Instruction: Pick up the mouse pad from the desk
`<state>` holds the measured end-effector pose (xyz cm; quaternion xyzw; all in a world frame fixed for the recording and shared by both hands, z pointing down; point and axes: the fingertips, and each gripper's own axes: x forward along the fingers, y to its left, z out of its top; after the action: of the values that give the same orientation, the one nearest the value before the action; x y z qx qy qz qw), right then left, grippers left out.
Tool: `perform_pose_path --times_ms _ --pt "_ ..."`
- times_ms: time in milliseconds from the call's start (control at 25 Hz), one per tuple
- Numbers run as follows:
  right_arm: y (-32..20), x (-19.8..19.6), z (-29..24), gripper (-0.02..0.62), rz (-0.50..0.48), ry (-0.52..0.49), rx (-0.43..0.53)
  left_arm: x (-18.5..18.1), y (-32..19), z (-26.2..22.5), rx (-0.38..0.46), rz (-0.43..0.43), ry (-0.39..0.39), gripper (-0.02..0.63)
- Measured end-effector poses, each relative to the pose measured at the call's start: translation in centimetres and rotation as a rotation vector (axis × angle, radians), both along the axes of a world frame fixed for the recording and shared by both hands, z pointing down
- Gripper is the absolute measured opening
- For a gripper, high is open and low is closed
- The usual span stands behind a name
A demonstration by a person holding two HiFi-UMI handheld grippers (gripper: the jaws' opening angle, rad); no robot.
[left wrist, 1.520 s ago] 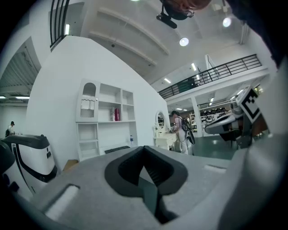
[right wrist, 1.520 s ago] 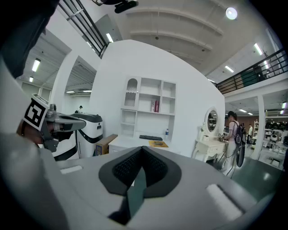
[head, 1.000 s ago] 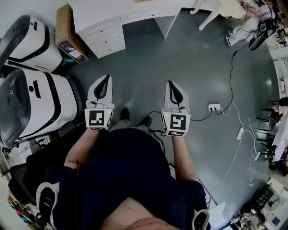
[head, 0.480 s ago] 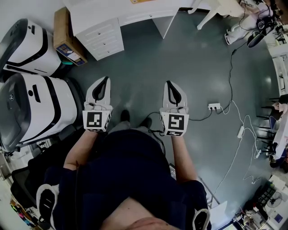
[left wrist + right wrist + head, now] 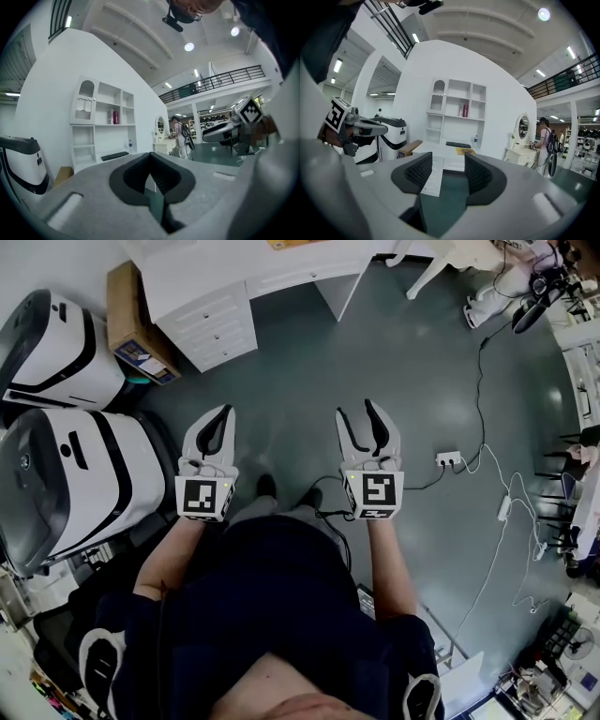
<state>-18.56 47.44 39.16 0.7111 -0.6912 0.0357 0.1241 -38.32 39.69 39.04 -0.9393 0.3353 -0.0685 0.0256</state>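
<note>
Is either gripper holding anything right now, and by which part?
Nothing is held. The left gripper is shut on nothing; the jaws of the right gripper have just been opening, with only floor between them.

The grey floor (image 5: pixel 422 362) is carrying a white desk (image 5: pixel 211 310) with drawers, a cardboard box (image 5: pixel 127 315) leaning just beside it, and two large white machines (image 5: pixel 66 470) standing at the left. A white power strip (image 5: pixel 447 461) is lying on the floor among trailing cables (image 5: pixel 483 381). On the desk top, a black keyboard (image 5: pixel 458 145), a flat yellow mouse pad (image 5: pixel 463 151) and a small bottle (image 5: pixel 475 140) are resting.
</note>
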Motion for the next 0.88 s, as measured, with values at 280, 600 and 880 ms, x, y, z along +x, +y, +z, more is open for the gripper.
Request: perform_pose_path --times_ms 280,600,880 --pt "-3.2 -0.9 -0.9 0.316 -0.001 0.031 0.027 -1.3 -2.3 0.3 -0.015 0.044 0.019 0.0" --pt "-6.5 1.5 -2.5 0.347 0.012 0.039 0.056 -0.1 -5.0 0.3 -0.034 0.028 0.025 0.0" --pt "-11.3 6.9 -1.8 0.347 -0.025 0.038 0.055 4.0 -9.2 0.6 -0.035 -0.029 0.029 0.0"
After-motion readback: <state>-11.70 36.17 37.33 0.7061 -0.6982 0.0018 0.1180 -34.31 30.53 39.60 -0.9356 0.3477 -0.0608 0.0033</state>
